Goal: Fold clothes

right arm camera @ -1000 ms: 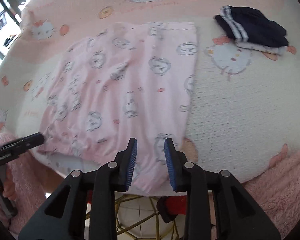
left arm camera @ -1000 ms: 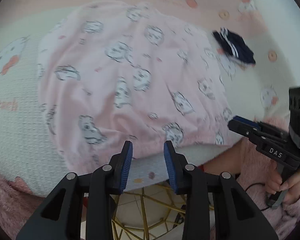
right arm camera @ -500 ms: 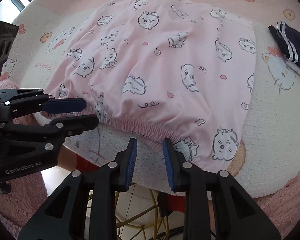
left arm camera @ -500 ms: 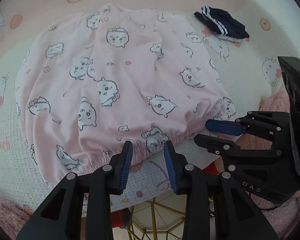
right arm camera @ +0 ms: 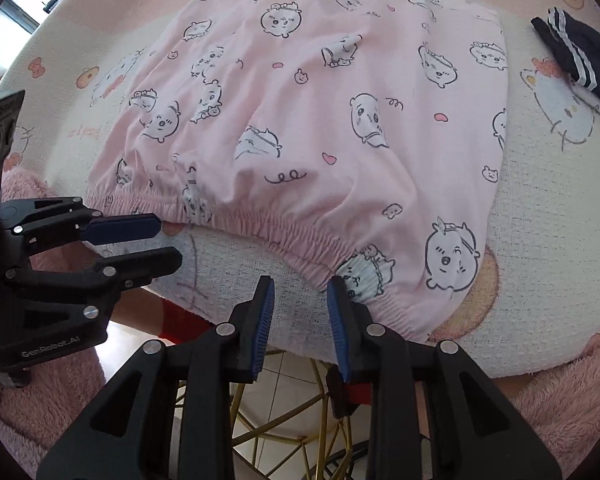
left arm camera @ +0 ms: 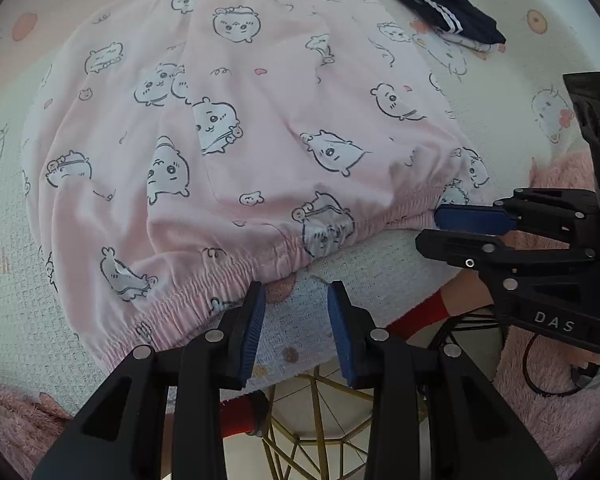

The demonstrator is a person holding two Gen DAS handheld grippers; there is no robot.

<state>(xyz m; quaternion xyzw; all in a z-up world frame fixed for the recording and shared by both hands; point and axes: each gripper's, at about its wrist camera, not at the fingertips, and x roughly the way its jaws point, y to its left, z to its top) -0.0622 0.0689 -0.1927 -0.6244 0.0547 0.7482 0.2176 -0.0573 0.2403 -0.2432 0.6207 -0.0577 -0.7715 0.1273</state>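
step: pre-grasp | pink shorts [left arm camera: 260, 128] flat on tabletop [left arm camera: 380, 264], waistband at near edge | left tongs [left arm camera: 296, 300], right tongs [right arm camera: 300, 296] spread, empty | next: we pinch waistband corners, fold away

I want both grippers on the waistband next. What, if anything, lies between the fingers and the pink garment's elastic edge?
Nothing visible. The left gripper and right gripper are open at the elastic waistband of the pink garment; only bare tablecloth lies between.

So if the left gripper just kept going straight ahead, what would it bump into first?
Probably the elastic waistband of the pink pajama pants, just beyond the left gripper; depth is uncertain.
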